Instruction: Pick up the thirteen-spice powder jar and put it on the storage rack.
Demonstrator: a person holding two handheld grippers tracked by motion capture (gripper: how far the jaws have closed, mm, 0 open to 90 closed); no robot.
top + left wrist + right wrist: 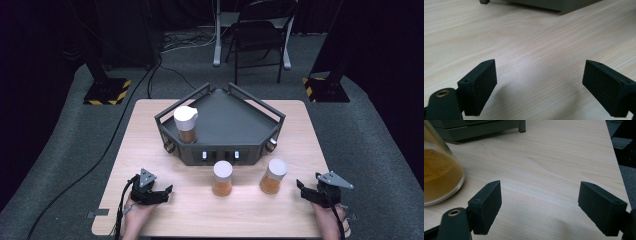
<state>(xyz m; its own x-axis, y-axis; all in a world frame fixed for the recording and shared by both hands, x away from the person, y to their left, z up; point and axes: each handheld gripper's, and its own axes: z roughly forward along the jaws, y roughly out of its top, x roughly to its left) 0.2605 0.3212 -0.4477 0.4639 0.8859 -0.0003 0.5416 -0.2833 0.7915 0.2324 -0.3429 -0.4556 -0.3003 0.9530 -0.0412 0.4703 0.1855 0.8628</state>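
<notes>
your left gripper (169, 190) and right gripper (300, 186) both rest low on the table (150, 130), jaws spread with nothing between them. three white-capped jars of orange powder: one (186, 123) on the dark rack (235, 122), two (222, 178) (273, 176) in front of it. any labels look too small to read. in the right gripper view a jar (439, 175) is cut off at the left edge.

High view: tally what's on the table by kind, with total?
Spice jars with white lids: 3 (one on rack, middle jar, right jar)
Dark corner rack: 1
Handheld tools: 2 (left, right)
Total: 6
</notes>
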